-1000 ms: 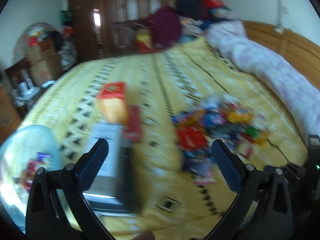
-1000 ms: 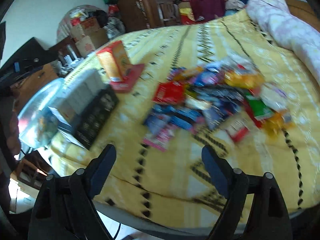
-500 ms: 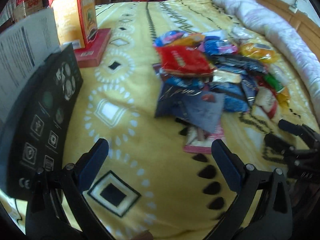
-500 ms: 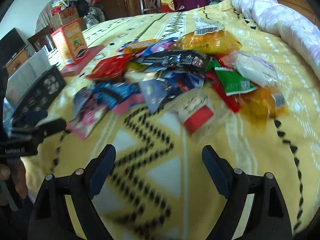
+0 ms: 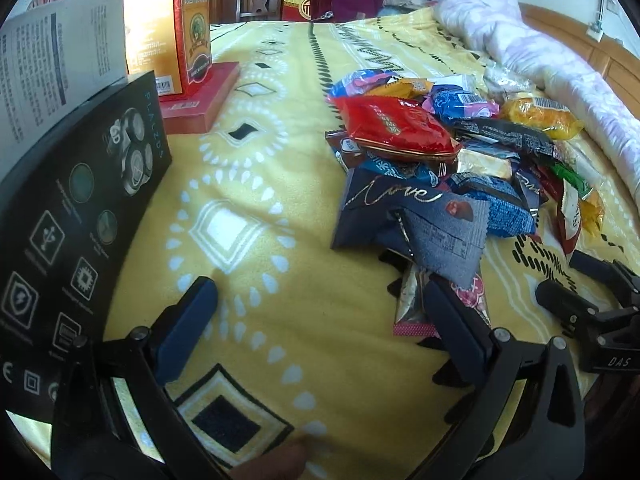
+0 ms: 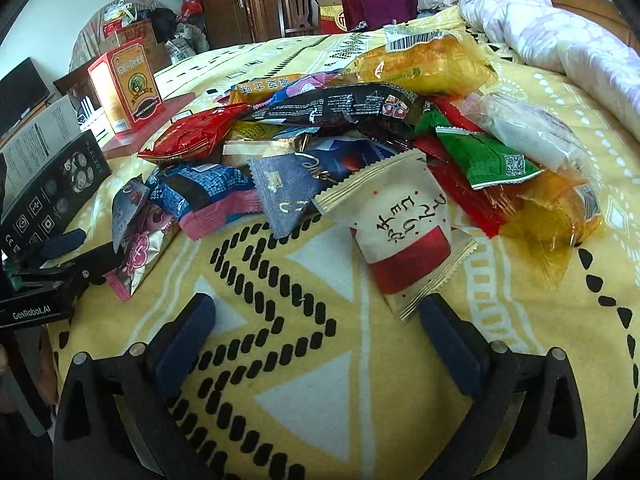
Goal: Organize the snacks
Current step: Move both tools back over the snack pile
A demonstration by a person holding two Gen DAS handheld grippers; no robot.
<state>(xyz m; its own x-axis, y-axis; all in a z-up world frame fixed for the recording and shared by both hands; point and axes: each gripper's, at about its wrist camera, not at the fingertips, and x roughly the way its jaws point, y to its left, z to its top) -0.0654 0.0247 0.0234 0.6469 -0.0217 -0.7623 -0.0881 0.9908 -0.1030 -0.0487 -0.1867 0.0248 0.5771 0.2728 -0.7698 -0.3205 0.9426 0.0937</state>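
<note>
A heap of snack packets (image 5: 440,152) lies on a yellow patterned bedspread (image 5: 248,184); it also shows in the right wrist view (image 6: 340,140). My left gripper (image 5: 320,312) is open and empty, low over the spread, with a pink packet (image 5: 412,308) by its right finger. My right gripper (image 6: 316,320) is open and empty just in front of a beige and red packet (image 6: 400,240). Each gripper shows in the other's view: the right one at the right edge (image 5: 592,300), the left one at the left edge (image 6: 56,264).
A black box (image 5: 76,216) stands at the left with a white box (image 5: 52,68) behind it. An orange carton (image 5: 168,28) stands on a flat red box (image 5: 204,100). A rolled pink quilt (image 5: 560,68) lies along the far right. Furniture and clutter stand beyond the bed.
Both grippers have dropped from high above the bed to close over the spread by the snack heap. Both stay open and empty.
</note>
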